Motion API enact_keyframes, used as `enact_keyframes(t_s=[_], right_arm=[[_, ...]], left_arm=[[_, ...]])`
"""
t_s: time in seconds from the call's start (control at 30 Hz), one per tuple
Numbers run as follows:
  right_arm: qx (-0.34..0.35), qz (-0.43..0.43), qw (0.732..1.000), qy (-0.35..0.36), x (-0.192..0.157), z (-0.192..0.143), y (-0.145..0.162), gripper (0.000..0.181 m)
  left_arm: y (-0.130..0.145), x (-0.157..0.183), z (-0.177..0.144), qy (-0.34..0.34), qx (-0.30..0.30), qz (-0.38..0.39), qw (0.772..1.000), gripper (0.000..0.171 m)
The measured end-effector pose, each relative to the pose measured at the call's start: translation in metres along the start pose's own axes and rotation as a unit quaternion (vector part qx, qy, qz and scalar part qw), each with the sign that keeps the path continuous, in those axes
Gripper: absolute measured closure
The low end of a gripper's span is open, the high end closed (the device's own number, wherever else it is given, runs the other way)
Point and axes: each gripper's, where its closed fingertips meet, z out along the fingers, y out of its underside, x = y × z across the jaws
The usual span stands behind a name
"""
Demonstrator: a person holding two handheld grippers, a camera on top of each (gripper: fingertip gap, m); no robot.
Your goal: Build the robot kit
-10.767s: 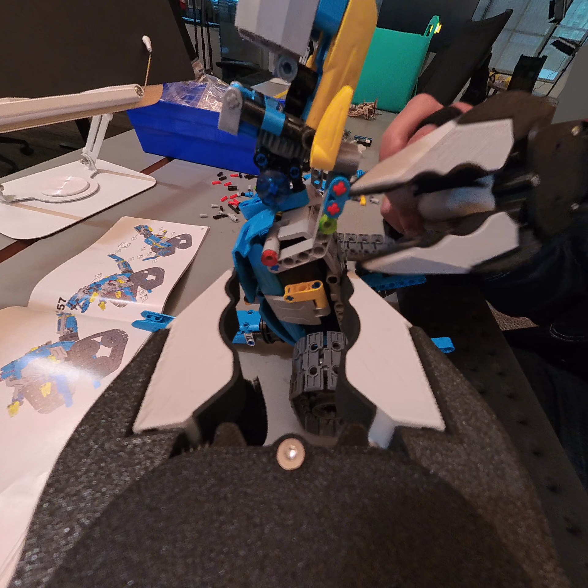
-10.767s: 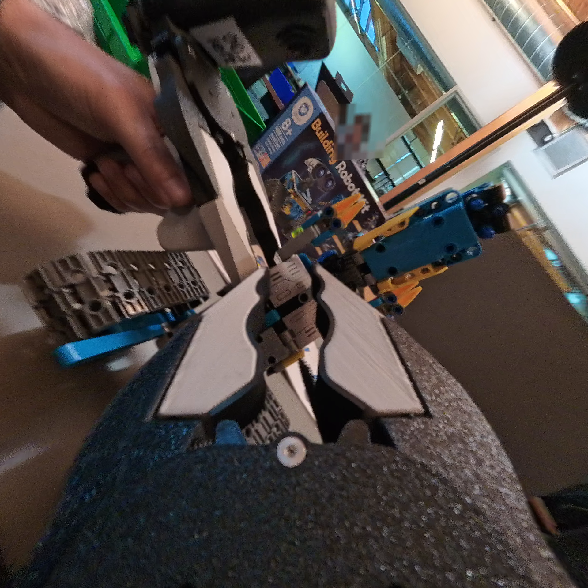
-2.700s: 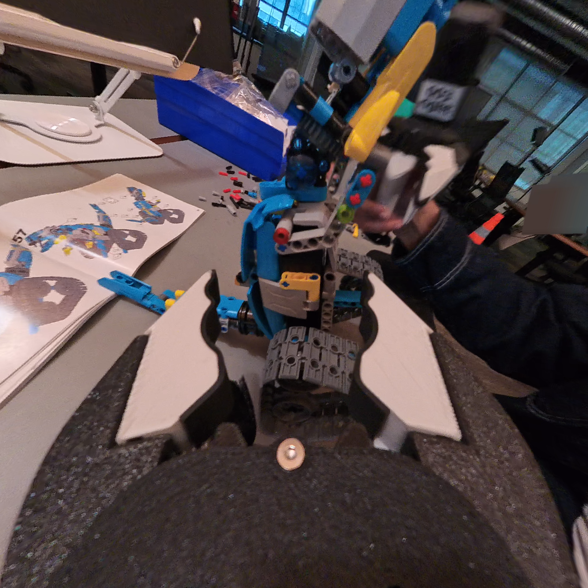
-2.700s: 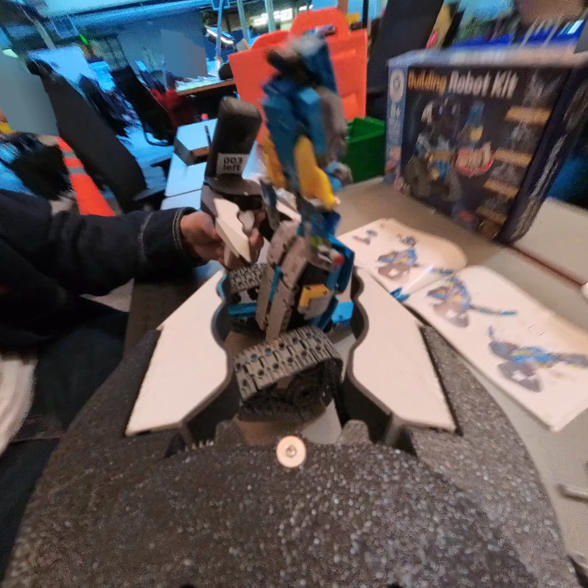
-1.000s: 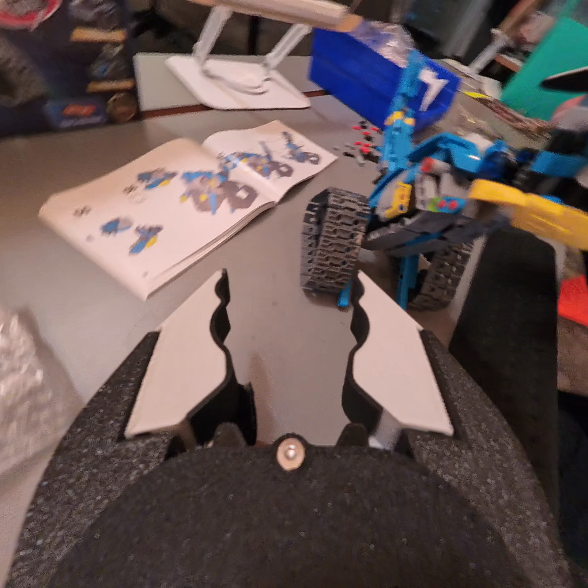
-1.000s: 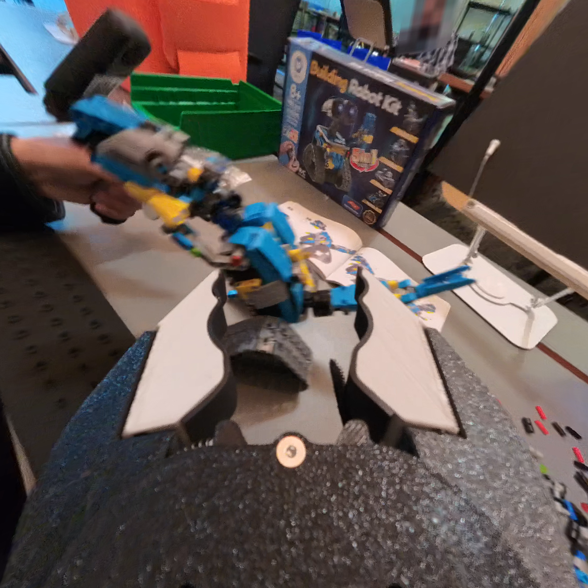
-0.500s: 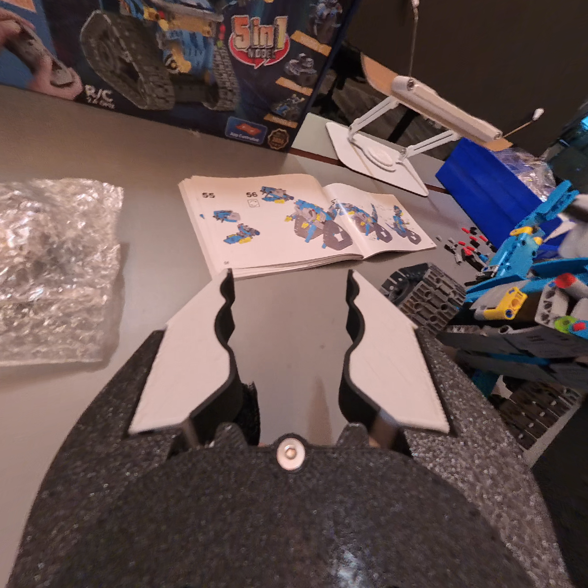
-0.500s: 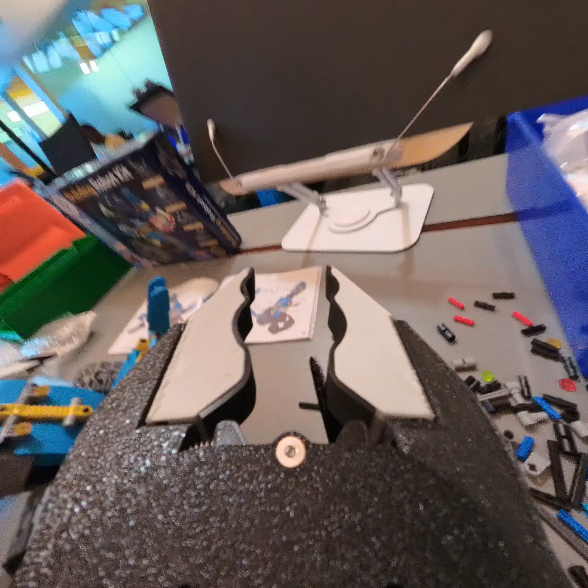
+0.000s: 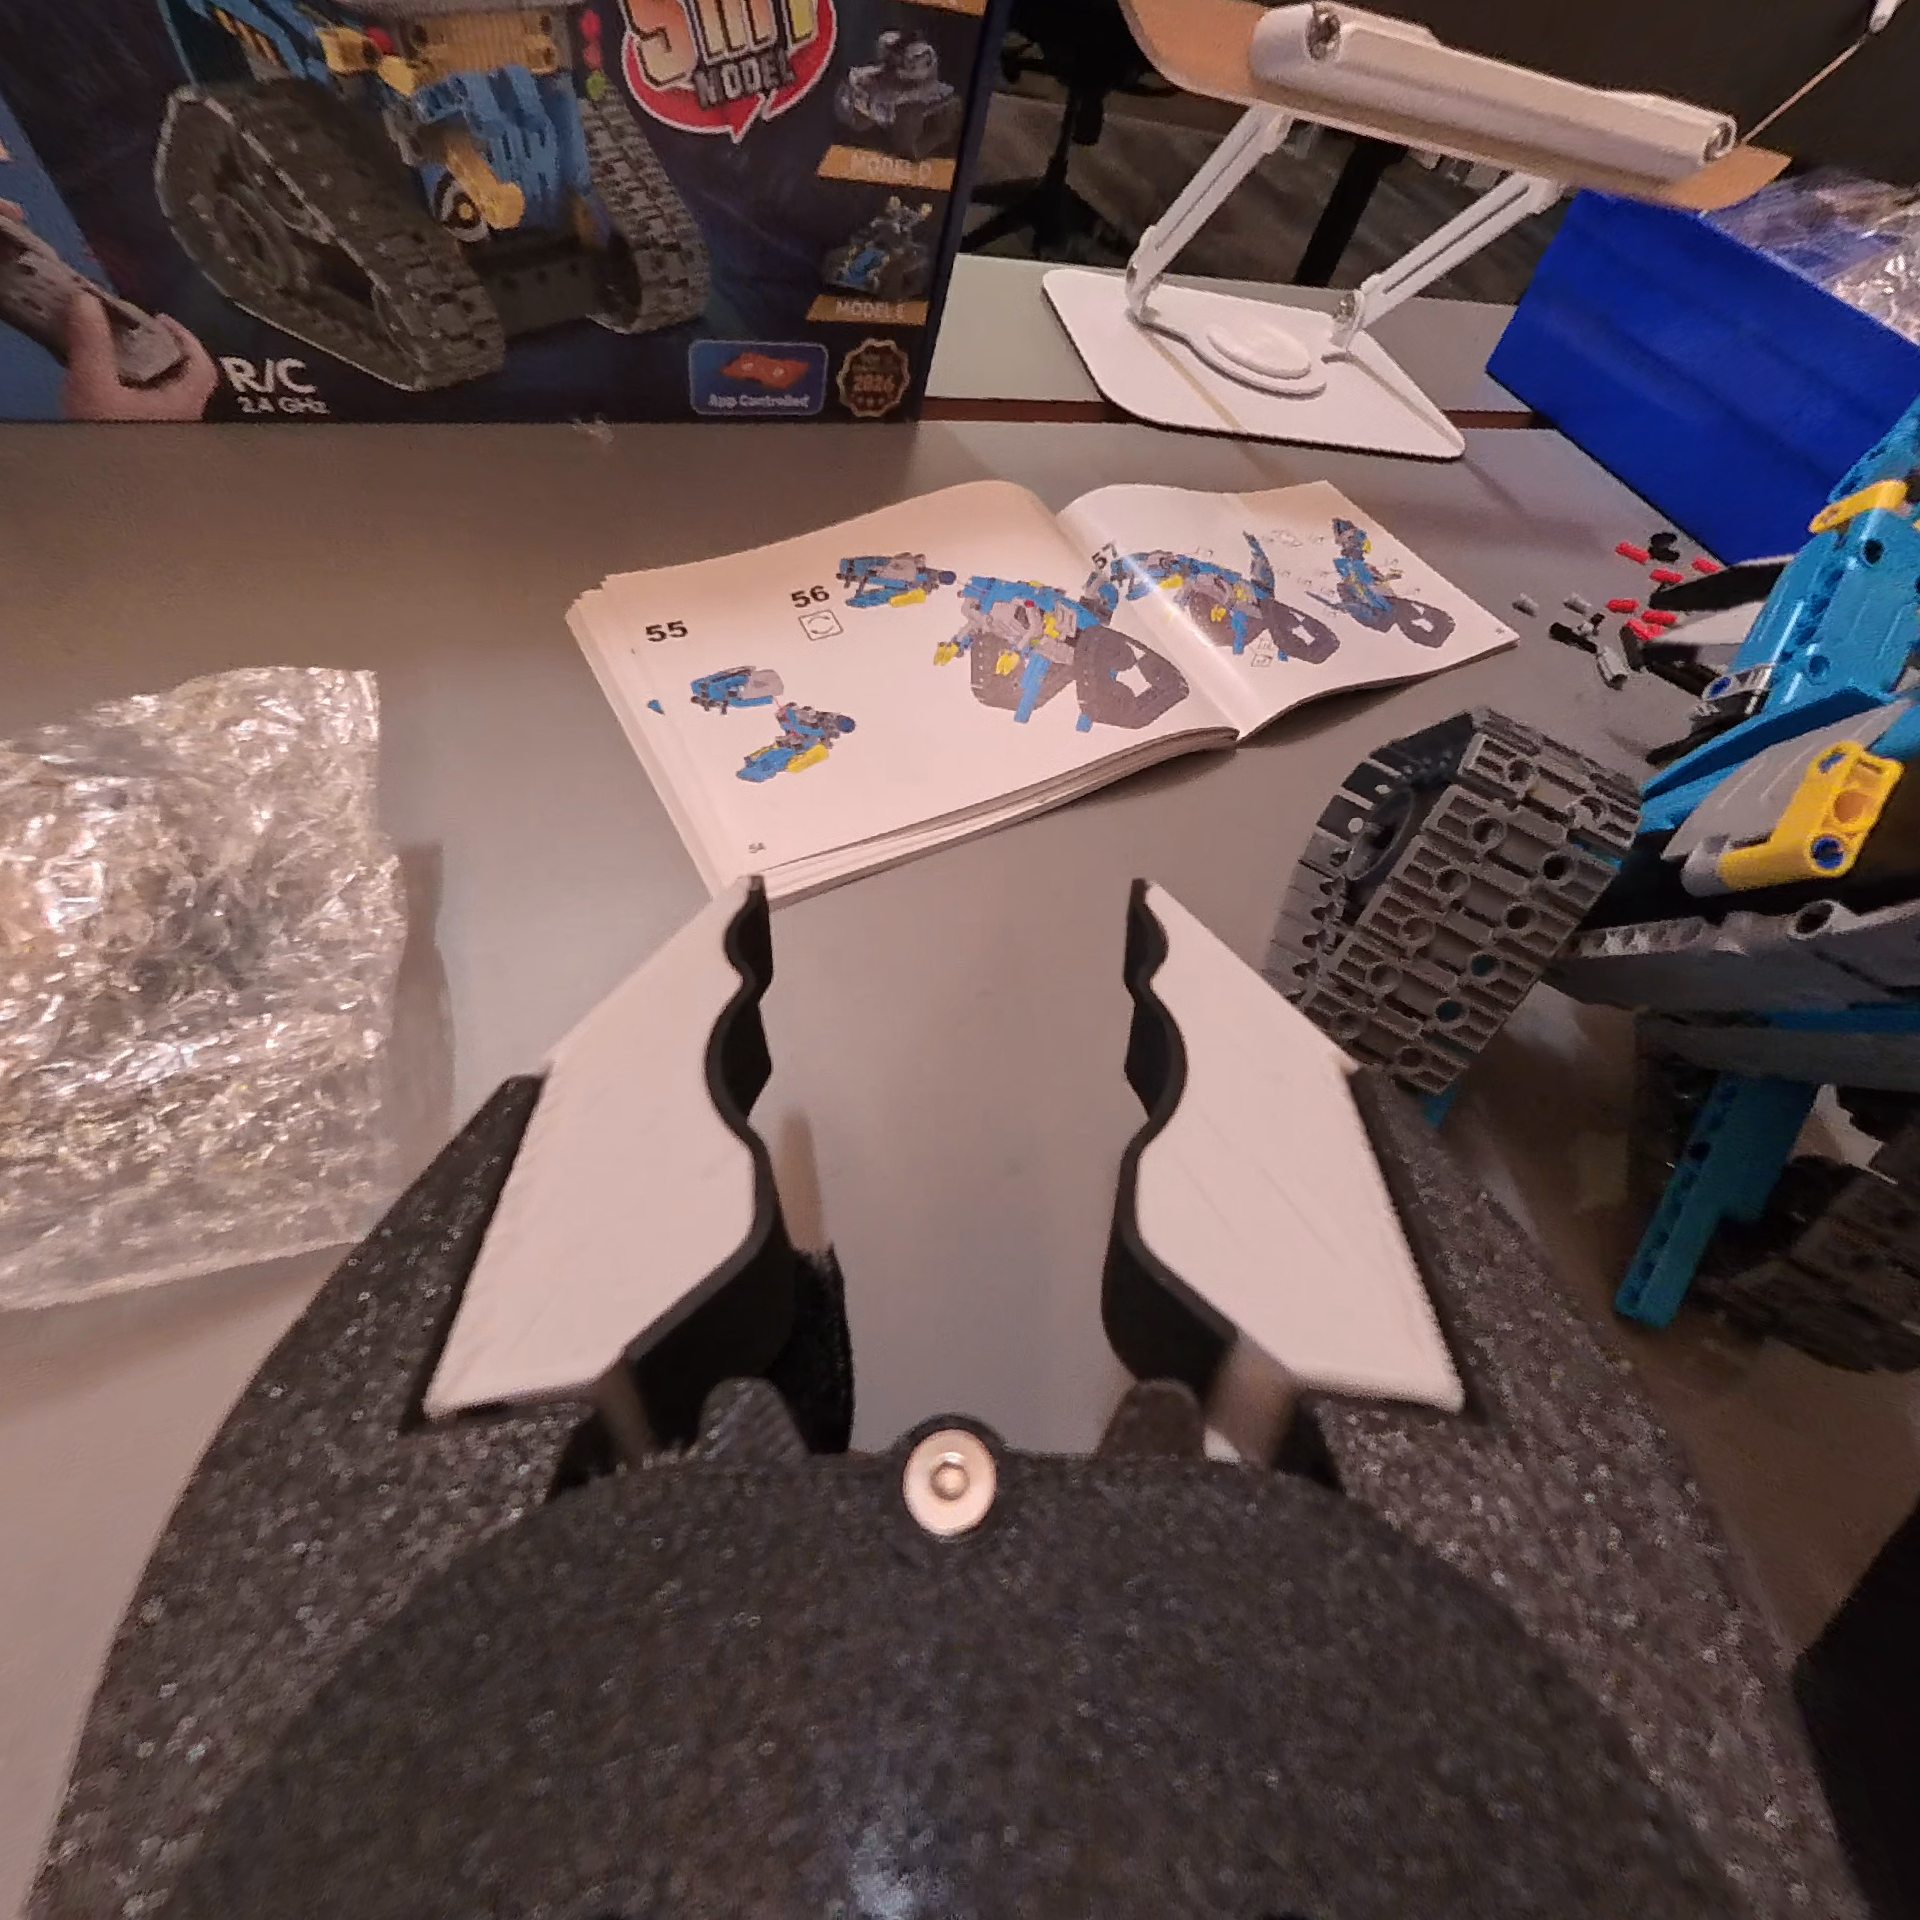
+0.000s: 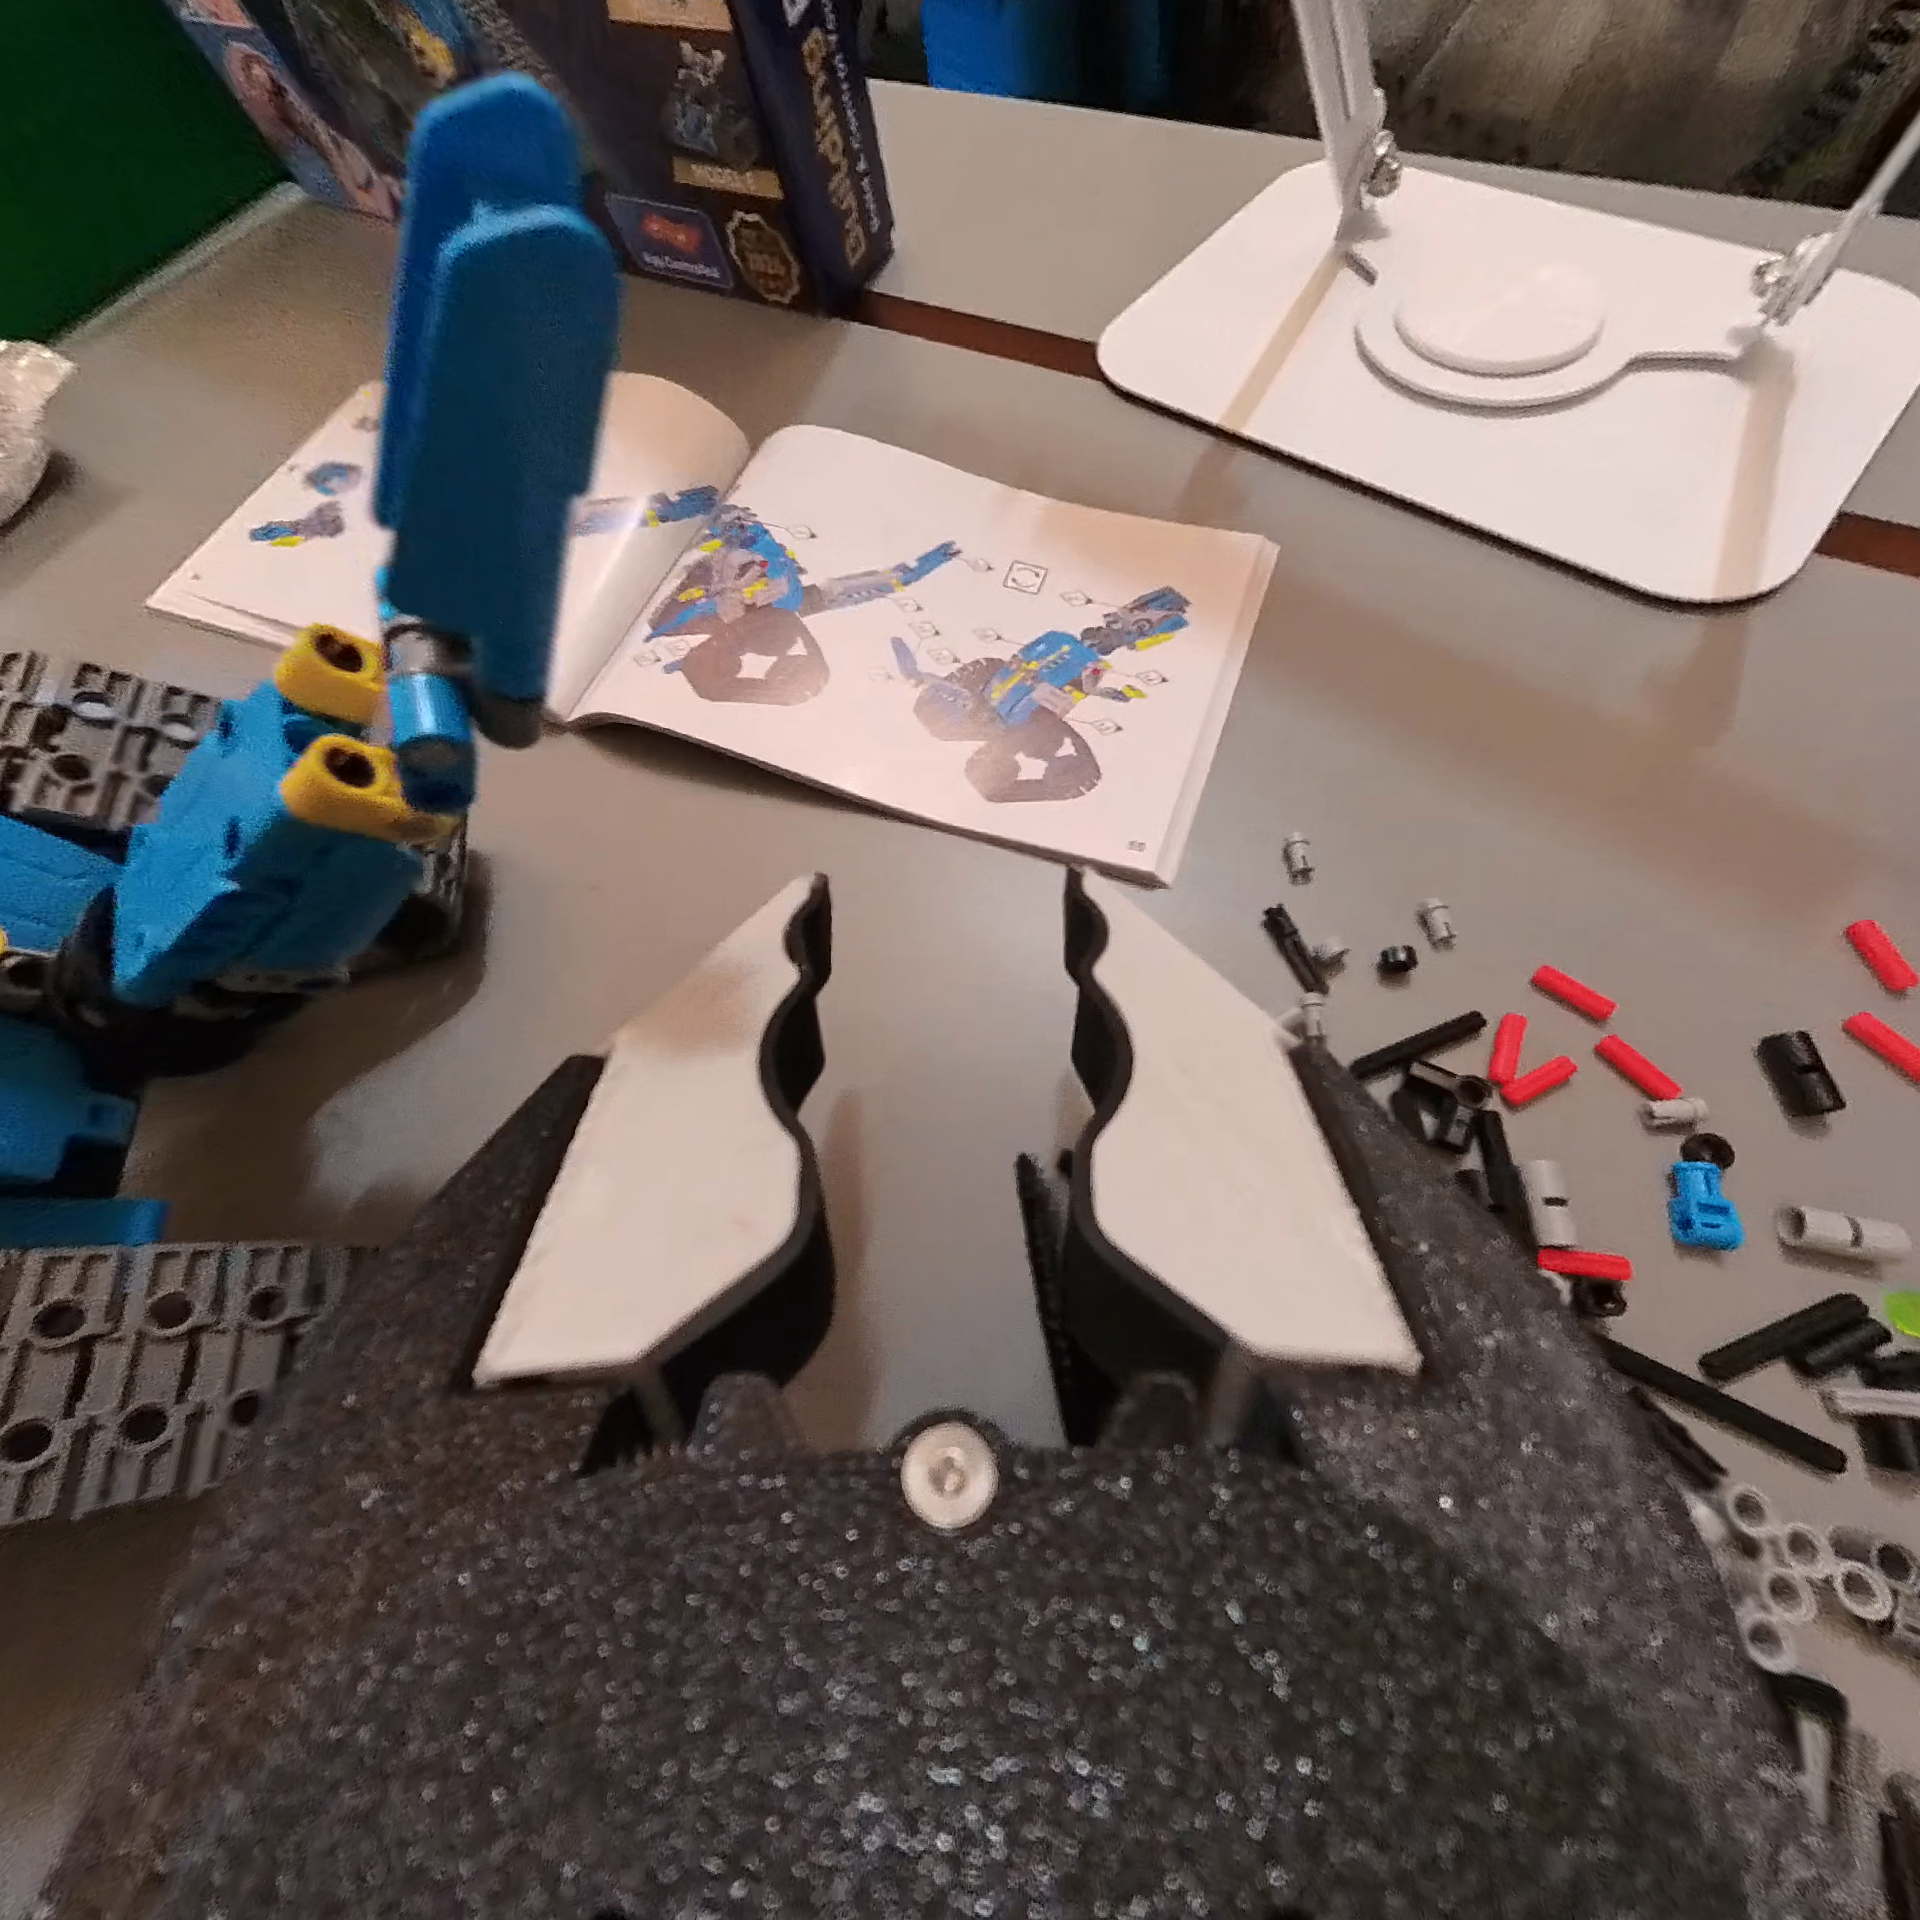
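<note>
The left gripper (image 9: 945,997) is hanging over bare grey table (image 9: 312,540) with its jaws spread wide and nothing between them. The right gripper (image 10: 945,997) is likewise standing open and empty, its jaws a little closer together. One blue, grey and yellow building-brick robot model (image 9: 1662,883) on grey tracks is sitting just right of the left gripper, and it is appearing at the left edge of the right wrist view (image 10: 260,831) with a blue arm sticking upward. One open instruction booklet (image 9: 1018,665) is lying ahead of both grippers, showing printed numbers and coloured diagrams. One dark printed kit box (image 9: 468,197), one white stand (image 9: 1247,343), one blue bin (image 9: 1704,343) and one crumpled clear plastic bag (image 9: 177,966) are sitting around it. Many loose red, black and grey pins (image 10: 1621,1101) are lying scattered right of the right gripper.
</note>
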Motion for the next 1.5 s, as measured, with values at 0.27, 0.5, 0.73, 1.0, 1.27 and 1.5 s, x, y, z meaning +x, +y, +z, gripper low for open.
enact_keyframes(t_s=[0.27,0.5,0.73,1.0,1.27,1.5], right_arm=[[-0.014,-0.035,0.999,-0.002,-0.010,-0.002,0.003,0.139],[-0.033,-0.036,0.999,0.003,-0.004,0.002,0.011,0.140],[-0.024,-0.042,0.999,0.011,-0.001,-0.001,0.006,0.140],[0.029,-0.055,0.996,0.066,0.018,-0.024,-0.020,0.146],[0.200,-0.049,0.968,0.141,-0.006,-0.136,-0.070,0.146],[0.280,-0.102,0.947,-0.121,-0.254,-0.176,-0.082,0.149]], left_arm=[[0.010,0.013,0.008,0.020,-0.030,0.022,0.999,0.103],[0.011,0.009,0.010,0.012,-0.033,0.028,0.999,0.103],[0.011,0.013,0.010,0.014,-0.035,0.038,0.999,0.103],[-0.011,0.006,-0.020,0.000,0.020,0.005,1.000,0.106],[0.037,-0.088,-0.224,-0.132,0.022,-0.033,0.990,0.104],[0.118,-0.195,-0.286,-0.138,-0.102,-0.054,0.984,0.089]])
